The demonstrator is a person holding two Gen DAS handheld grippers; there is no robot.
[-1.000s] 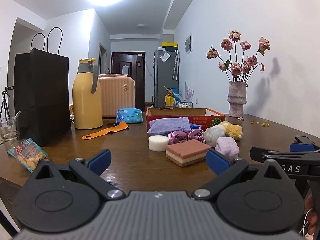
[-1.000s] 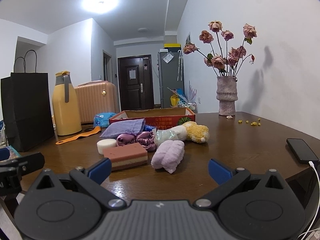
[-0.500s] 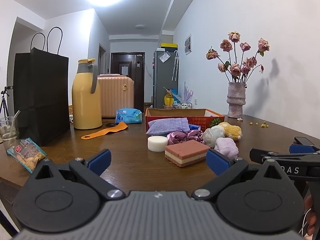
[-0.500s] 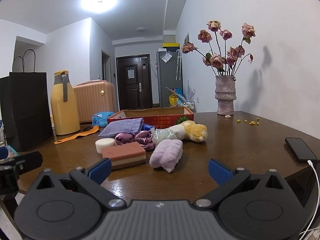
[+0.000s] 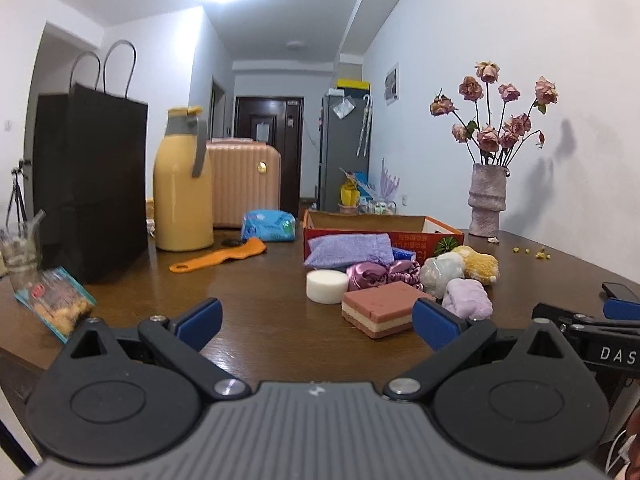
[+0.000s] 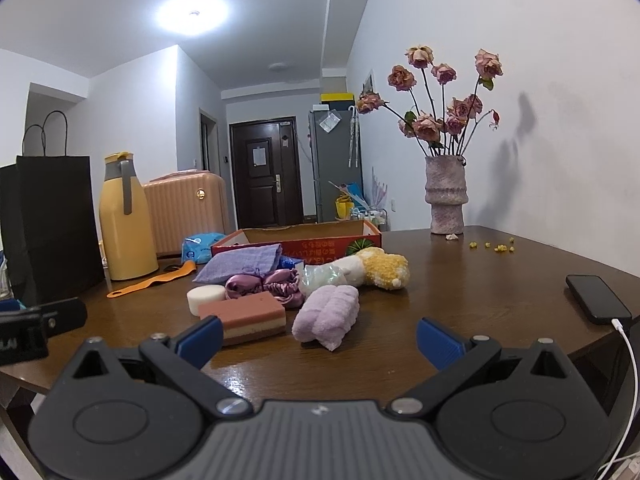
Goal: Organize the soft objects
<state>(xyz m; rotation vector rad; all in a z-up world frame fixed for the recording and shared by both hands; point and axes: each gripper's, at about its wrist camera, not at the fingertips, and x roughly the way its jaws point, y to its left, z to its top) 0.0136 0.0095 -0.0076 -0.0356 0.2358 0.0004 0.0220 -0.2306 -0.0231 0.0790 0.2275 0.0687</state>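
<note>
Both grippers hover low over the near edge of the brown worktop, and neither one holds anything. The left gripper has its jaws spread wide, same story for the right gripper: blue pads well apart with only bare wood between them.

The soft stuff sits in a loose pile mid-worktop, just in front of the red cardboard box. Nearest is the layered pink sponge, with the fluffy lilac cloth just beside it on the right. The white round sponge touches the pink sponge's far left corner. Behind those are the purple satin scrunchies, a pale shiny bundle, and a yellow plush toy further right. A lavender pouch leans against the box front.

Far left stand a yellow thermos and a black paper bag, with an orange strap lying flat near them. The vase of dried roses is far right, and a phone lies at the right edge.
</note>
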